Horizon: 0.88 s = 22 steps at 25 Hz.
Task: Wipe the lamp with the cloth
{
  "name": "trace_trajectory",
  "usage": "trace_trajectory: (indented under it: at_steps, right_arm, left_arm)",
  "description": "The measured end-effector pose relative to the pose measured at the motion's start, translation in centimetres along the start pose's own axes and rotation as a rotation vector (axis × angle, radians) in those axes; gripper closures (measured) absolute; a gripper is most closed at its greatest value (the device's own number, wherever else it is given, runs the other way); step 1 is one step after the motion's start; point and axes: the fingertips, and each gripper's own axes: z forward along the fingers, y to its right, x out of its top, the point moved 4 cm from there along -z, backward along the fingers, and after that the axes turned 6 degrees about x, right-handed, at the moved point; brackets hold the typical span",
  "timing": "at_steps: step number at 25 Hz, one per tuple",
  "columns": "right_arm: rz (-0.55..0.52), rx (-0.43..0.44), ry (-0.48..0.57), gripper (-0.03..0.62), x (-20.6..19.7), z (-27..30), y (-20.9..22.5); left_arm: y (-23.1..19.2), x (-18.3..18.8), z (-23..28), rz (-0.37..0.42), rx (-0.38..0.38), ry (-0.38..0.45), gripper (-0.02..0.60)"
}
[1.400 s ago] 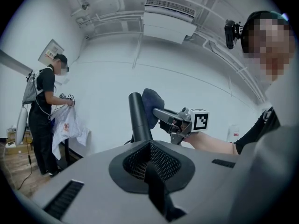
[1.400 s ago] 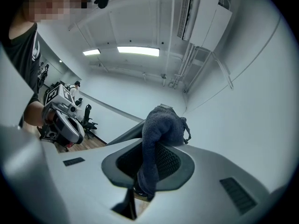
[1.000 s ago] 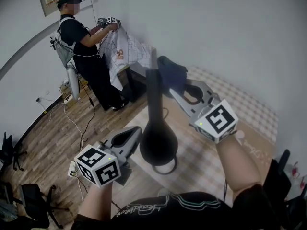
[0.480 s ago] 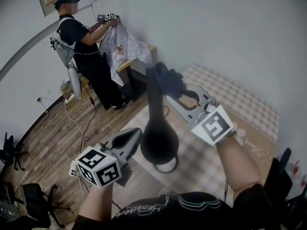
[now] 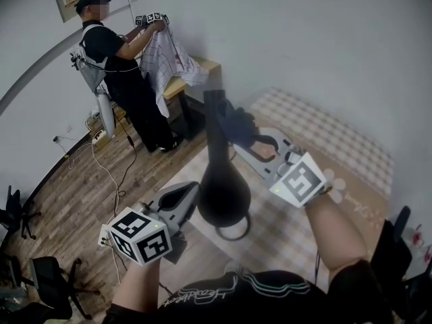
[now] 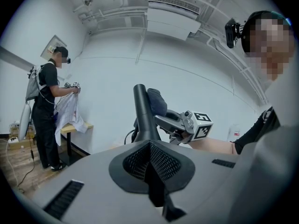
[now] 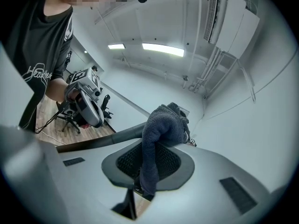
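Observation:
A black lamp (image 5: 221, 191) with a bulbous lower part and a thin stem stands in front of me in the head view. My left gripper (image 5: 192, 191) meets its lower part from the left, jaws shut on it; the stem (image 6: 142, 115) rises just past the jaws in the left gripper view. My right gripper (image 5: 241, 135) is shut on a dark blue cloth (image 5: 237, 121), which it presses against the stem from the right. The cloth (image 7: 163, 125) hangs between the jaws and drapes over the stem (image 7: 112, 136) in the right gripper view.
A checkered mat (image 5: 324, 140) lies under and behind the lamp. Another person (image 5: 108, 52) stands at the back left, holding a checked fabric over a small wooden table (image 5: 196, 69). Cables (image 5: 101, 174) run over the wooden floor, and office chairs (image 5: 40, 275) stand at the lower left.
My right gripper has slid the cloth down the lamp stem, toward me. The left gripper and lamp have barely moved. The person behind has shifted the fabric.

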Motion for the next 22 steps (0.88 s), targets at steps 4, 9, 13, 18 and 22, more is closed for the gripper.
trace_trajectory:
  at_steps: [4, 9, 13, 18, 22]
  right_arm:
    - [-0.002, 0.016, -0.037, 0.537, -0.7, -0.4, -1.0]
    - [0.003, 0.047, -0.076, 0.537, -1.4, -0.7, -2.3]
    - [0.021, 0.065, -0.081, 0.537, -1.9, -1.0, -3.2]
    - [0.060, 0.087, -0.087, 0.537, -2.9, -1.6, -4.3]
    - [0.085, 0.096, -0.090, 0.537, -3.4, -1.8, -5.1]
  left_arm:
    - [0.5, -0.2, -0.3, 0.001, 0.001, 0.000, 0.581]
    - [0.7, -0.9, -0.7, -0.025, -0.002, 0.000, 0.581]
    - [1.1, -1.3, -0.6, -0.023, -0.008, -0.005, 0.581]
    - [1.3, -1.8, -0.7, -0.028, 0.000, -0.011, 0.581]
    - [1.3, -2.4, -1.0, -0.034, 0.007, -0.015, 0.581]
